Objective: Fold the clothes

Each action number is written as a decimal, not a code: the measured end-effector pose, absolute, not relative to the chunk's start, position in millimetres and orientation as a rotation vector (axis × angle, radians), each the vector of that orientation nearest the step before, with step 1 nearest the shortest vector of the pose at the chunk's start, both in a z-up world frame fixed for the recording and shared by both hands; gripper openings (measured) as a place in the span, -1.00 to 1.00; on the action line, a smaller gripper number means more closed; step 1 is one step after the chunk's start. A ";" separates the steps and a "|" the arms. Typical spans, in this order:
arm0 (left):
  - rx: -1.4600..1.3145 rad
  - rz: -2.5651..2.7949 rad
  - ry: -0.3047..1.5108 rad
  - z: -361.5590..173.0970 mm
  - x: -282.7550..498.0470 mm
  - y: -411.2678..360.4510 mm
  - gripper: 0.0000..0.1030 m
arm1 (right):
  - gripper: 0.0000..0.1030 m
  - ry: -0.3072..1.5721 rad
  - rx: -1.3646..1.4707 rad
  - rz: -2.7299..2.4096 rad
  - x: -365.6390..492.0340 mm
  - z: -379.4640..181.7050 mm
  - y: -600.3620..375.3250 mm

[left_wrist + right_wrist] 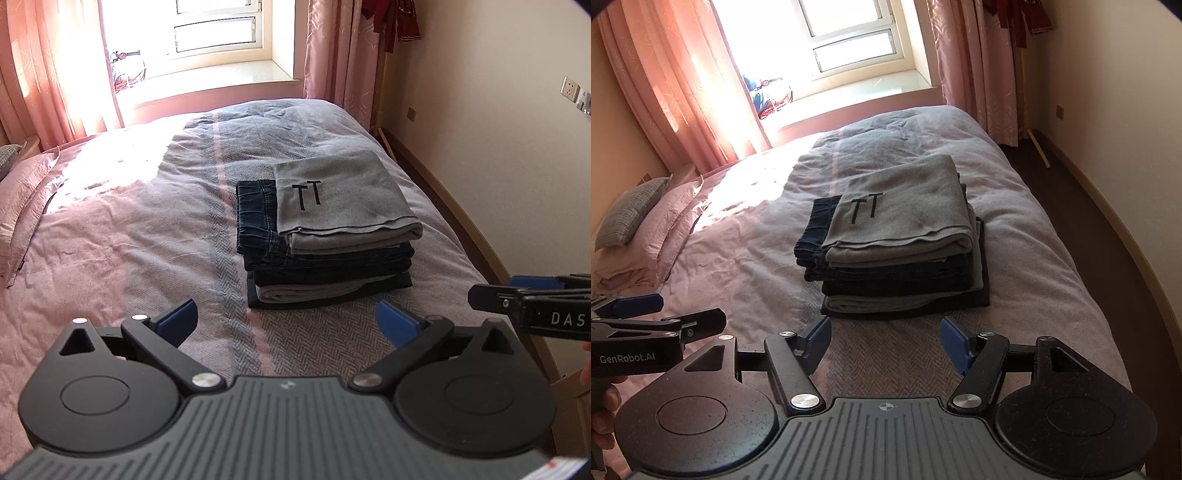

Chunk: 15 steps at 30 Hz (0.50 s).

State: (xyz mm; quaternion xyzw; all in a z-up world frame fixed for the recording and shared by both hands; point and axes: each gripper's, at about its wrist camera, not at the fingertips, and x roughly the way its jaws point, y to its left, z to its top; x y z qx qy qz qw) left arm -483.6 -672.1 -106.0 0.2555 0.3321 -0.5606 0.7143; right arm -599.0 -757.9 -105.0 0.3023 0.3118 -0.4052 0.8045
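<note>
A stack of folded clothes rests on the bed (129,229), right of its middle. On top lies a grey folded garment (343,199) (901,210) marked "TT". Under it are dark blue jeans (258,218) (812,236) and further grey and dark layers. My left gripper (288,319) hangs above the bedspread just short of the stack, jaws wide open and empty. My right gripper (886,336) is also open with nothing between its blue pads, close in front of the stack. Each gripper shows at the edge of the other's view: right gripper (517,290), left gripper (676,312).
Pink pillows (646,240) and a grey cushion (628,214) lie at the bed's left end. Beyond the bed are a bright window (207,33) and pink curtains (55,74). A cream wall (498,166) and a dark strip of floor (1089,229) run along the right side.
</note>
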 end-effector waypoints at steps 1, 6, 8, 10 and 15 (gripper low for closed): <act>0.565 -1.242 0.734 -104.5 -484.7 -667.7 0.98 | 0.21 0.667 0.644 -0.867 -600.4 -102.9 -752.8; 0.557 -1.268 0.737 -97.4 -490.4 -646.8 0.97 | 0.21 0.661 0.632 -0.863 -607.0 -95.0 -730.0; 0.553 -1.276 0.730 -94.7 -492.9 -639.2 0.97 | 0.21 0.660 0.632 -0.864 -609.4 -93.3 -723.2; 0.556 -1.284 0.730 -93.5 -494.8 -633.8 0.97 | 0.21 0.660 0.634 -0.866 -612.2 -92.2 -716.0; 0.561 -1.298 0.738 -94.0 -498.9 -624.2 0.97 | 0.21 0.661 0.638 -0.865 -616.9 -89.9 -703.3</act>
